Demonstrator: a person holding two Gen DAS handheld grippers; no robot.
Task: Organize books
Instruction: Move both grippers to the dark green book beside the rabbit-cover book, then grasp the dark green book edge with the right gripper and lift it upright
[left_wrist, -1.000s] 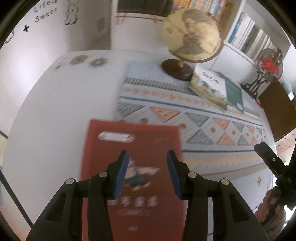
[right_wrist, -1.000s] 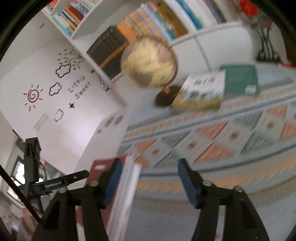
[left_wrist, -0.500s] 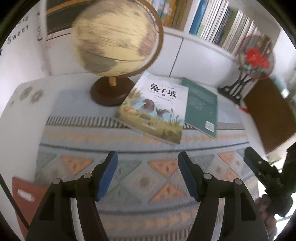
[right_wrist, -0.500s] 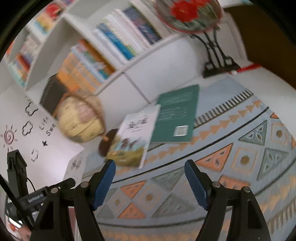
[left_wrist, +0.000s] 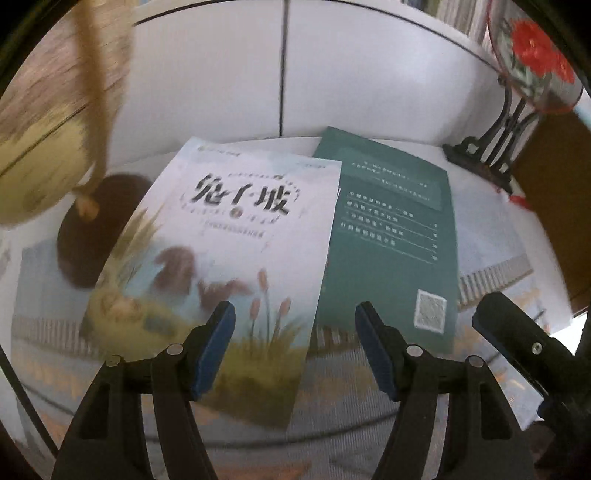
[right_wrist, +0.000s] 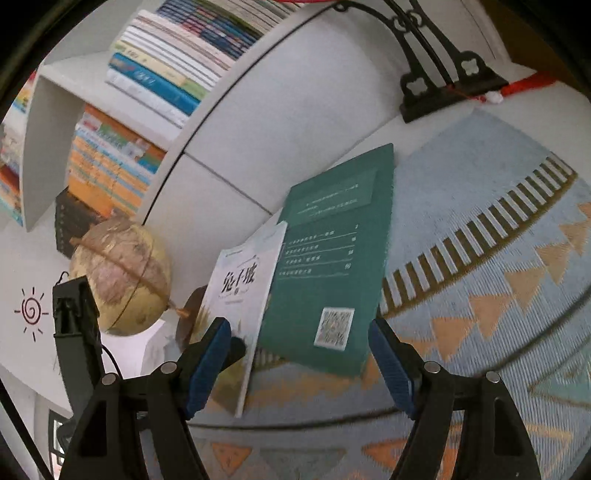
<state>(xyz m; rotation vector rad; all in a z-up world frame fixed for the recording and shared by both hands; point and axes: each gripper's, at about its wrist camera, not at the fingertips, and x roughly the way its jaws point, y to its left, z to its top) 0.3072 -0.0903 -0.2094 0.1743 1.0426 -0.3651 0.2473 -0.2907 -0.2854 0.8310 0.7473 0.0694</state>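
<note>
Two books before us: illustrated book (left_wrist: 229, 236) overlapping green book (left_wrist: 391, 236). Both tools, left (left_wrist: 295, 343) and right (right_wrist: 299, 354), gape empty, approaching; next, we judge, close on an edge.

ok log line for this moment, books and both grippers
left gripper: open, empty, over illustrated book | right gripper: open, empty, facing green book | illustrated book overlaps green book | globe beside them

soft even daylight, heavy fisheye bending with dark corners, motion blur smearing the globe (left_wrist: 44, 122).
</note>
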